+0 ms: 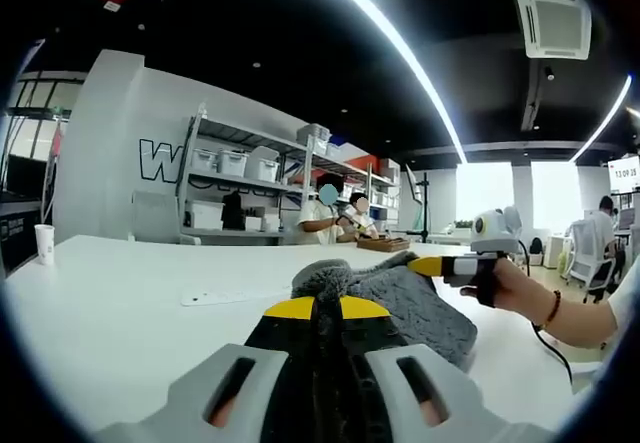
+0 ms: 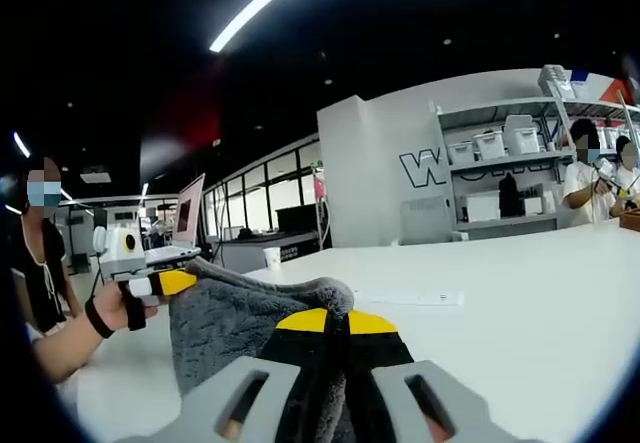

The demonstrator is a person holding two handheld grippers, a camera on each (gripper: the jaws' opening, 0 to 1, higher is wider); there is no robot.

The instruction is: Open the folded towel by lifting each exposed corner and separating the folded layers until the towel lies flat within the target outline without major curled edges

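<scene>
A grey fluffy towel (image 1: 425,308) is bunched up and held over the white table (image 1: 120,313). In the left gripper view, my left gripper (image 1: 325,309) has its yellow-tipped jaws shut on a puckered corner of the towel. The right gripper (image 1: 432,265) comes in from the right in a hand (image 1: 515,285) and pinches the towel's far edge. In the right gripper view, my right gripper (image 2: 335,321) is shut on the towel (image 2: 225,328), which hangs in folds to the left. There the left gripper (image 2: 165,283) grips the opposite corner.
A paper cup (image 1: 44,243) (image 2: 272,257) stands near the table's far edge. A flat white strip (image 1: 235,296) (image 2: 415,297) lies on the table beyond the towel. Shelves with bins (image 1: 250,168) and seated people stand behind. A laptop (image 2: 187,218) sits on another desk.
</scene>
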